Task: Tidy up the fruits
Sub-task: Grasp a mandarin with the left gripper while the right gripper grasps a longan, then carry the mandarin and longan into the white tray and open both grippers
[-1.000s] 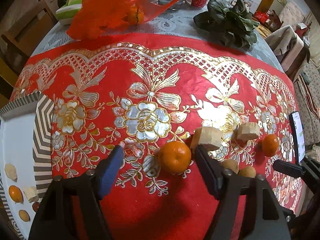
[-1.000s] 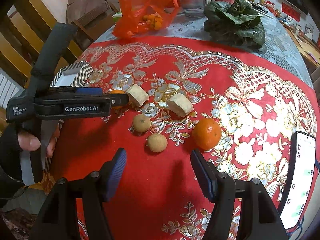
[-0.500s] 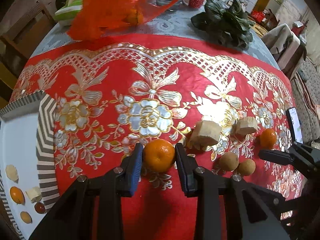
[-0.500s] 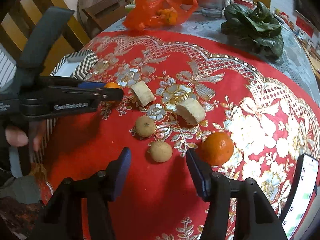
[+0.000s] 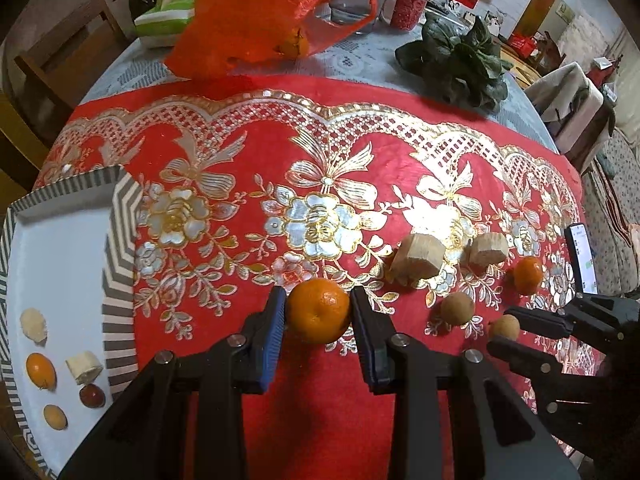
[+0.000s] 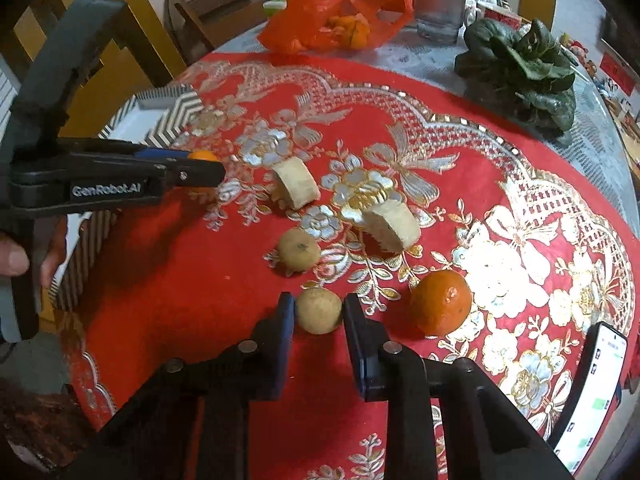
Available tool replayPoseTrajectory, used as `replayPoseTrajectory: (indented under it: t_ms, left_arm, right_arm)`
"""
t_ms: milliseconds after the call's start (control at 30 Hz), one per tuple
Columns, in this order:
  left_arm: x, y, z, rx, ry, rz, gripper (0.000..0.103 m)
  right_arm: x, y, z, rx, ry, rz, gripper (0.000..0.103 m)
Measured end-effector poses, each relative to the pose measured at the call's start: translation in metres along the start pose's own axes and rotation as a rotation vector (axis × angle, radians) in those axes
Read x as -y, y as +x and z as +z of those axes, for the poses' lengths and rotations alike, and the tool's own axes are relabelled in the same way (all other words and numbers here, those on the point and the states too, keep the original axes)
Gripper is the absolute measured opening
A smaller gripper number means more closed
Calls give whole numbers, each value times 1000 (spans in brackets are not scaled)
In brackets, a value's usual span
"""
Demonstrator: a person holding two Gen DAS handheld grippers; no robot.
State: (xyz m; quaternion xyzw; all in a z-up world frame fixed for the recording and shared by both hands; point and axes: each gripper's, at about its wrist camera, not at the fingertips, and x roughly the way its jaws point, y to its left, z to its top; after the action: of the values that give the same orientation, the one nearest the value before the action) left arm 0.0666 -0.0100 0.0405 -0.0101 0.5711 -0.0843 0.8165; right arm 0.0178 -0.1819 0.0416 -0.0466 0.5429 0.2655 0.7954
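Grips closed within the last second: left gripper (image 5: 318, 312) now clamps the round orange mandarin (image 5: 319, 310), right gripper (image 6: 319, 314) pinches, seemingly, the small tan longan (image 6: 318, 311). Both fruits sit right of the striped white tray (image 5: 120, 240), ready for transfer.

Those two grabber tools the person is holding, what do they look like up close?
Each is black plastic with two straight fingers lined by blue ribbed pads, joined by silver rivets. The left gripper, seen side-on, bears white "GenRobot.AI" lettering and a dark curved handle. The right gripper has the same build. No cables or sleeves show; bare fingertips wrap the handle.
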Motion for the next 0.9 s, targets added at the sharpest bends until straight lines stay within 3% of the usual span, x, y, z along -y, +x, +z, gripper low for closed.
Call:
replayPoseTrajectory:
  t_ms: [400, 900]
  left_arm:
    - [-26, -35, -12, 43, -27, 20, 32]
    - [-115, -76, -40, 86, -144, 83, 32]
  right_arm:
    - [-57, -8, 25, 44, -69, 42, 28]
    - [-158, 12, 64, 49, -234, 137, 28]
